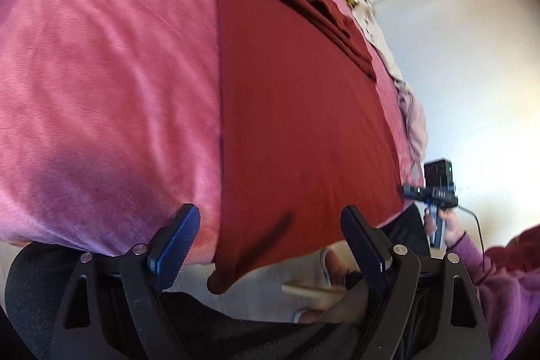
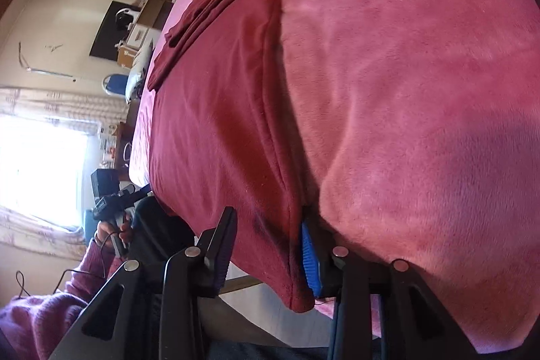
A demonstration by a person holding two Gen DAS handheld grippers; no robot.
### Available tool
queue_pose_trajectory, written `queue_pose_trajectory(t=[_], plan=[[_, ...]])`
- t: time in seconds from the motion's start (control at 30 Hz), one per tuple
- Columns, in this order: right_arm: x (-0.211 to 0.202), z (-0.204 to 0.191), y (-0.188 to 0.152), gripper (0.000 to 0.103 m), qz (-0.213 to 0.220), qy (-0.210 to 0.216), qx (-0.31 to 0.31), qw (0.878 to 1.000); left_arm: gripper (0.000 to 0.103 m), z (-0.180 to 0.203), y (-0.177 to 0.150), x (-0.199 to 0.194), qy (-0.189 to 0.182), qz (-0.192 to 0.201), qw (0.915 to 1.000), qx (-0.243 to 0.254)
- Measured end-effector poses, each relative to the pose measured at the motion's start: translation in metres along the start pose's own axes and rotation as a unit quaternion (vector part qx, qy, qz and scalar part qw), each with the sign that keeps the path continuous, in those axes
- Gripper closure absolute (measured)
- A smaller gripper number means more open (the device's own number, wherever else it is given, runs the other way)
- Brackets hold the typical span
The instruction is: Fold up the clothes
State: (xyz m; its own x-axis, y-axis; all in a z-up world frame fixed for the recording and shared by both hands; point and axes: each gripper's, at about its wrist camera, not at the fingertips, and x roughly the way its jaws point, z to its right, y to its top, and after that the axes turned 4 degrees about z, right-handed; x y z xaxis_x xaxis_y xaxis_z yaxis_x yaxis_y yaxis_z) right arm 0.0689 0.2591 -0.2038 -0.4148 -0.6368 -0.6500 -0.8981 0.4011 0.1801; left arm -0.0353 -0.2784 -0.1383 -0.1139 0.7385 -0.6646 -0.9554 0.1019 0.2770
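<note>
Dark red knit garment lies flat on pink fleece blanket, long axis running away from both claws — sleeves bunched at far end. Left gripper jaws apart, straddling near hem corner; right gripper apart, hem btwn fingers.

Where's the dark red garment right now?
The dark red garment lies spread flat on the pink blanket, its near corner hanging over the bed edge between the fingers of the left claw.
</note>
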Motion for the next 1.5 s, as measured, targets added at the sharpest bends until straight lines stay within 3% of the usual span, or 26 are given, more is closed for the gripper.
queue_pose_trajectory(t=[0.2,0.27,0.47,0.7,0.8,0.9,0.97,1.07,1.13,1.23,1.3,1.4,1.43,1.47,1.5], plan=[[0.008,-0.012,0.001,0.067,-0.014,0.004,-0.027,1.0,0.016,0.002,-0.001,0.017,-0.017,-0.052,0.9985,0.006],[0.012,-0.017,0.002,0.067,-0.017,0.002,-0.03,0.999,0.008,0.001,-0.001,0.022,-0.02,-0.069,0.9974,0.005],[0.014,-0.021,-0.001,0.067,-0.03,0.007,-0.038,0.999,0.008,0.0,-0.001,0.038,-0.029,-0.119,0.9925,0.003],[0.021,-0.024,0.004,0.067,-0.048,0.009,-0.039,0.998,0.009,0.004,-0.001,0.042,-0.002,-0.117,0.9931,0.012],[0.022,-0.026,0.004,0.07,-0.053,-0.002,-0.04,0.998,0.02,0.005,-0.001,0.042,0.011,-0.113,0.9934,0.017],[0.023,-0.026,0.005,0.081,-0.055,-0.019,-0.033,0.998,0.044,0.006,-0.003,0.036,0.024,-0.105,0.9938,0.025],[0.022,-0.026,0.003,0.091,-0.052,-0.034,-0.029,0.998,0.076,0.009,-0.005,0.036,0.038,-0.102,0.9936,0.03],[0.018,-0.019,0.001,0.096,-0.038,-0.023,0.001,0.999,0.088,0.014,-0.006,0.032,0.03,-0.092,0.9943,0.045],[0.016,-0.017,-0.002,0.097,-0.032,-0.013,0.008,0.999,0.093,0.019,-0.006,0.024,0.002,-0.074,0.9961,0.048],[0.016,-0.019,-0.004,0.093,-0.029,-0.014,-0.005,0.999,0.093,0.025,-0.007,0.015,-0.037,-0.05,0.9972,0.041],[0.016,-0.02,-0.005,0.076,-0.028,-0.003,-0.012,1.0,0.093,0.023,-0.008,0.015,-0.039,-0.045,0.9977,0.032],[0.018,-0.025,-0.003,0.073,-0.031,-0.014,-0.033,0.999,0.093,0.026,-0.007,0.019,-0.032,-0.043,0.9983,0.022],[0.018,-0.027,-0.002,0.074,-0.033,-0.022,-0.041,0.998,0.093,0.028,-0.006,0.02,-0.027,-0.042,0.9985,0.022],[0.018,-0.028,-0.001,0.08,-0.034,-0.03,-0.042,0.998,0.096,0.029,-0.006,0.02,-0.021,-0.04,0.9987,0.024],[0.018,-0.028,0.0,0.098,-0.035,-0.041,-0.03,0.998,0.096,0.03,-0.005,0.019,-0.014,-0.038,0.9988,0.027]])
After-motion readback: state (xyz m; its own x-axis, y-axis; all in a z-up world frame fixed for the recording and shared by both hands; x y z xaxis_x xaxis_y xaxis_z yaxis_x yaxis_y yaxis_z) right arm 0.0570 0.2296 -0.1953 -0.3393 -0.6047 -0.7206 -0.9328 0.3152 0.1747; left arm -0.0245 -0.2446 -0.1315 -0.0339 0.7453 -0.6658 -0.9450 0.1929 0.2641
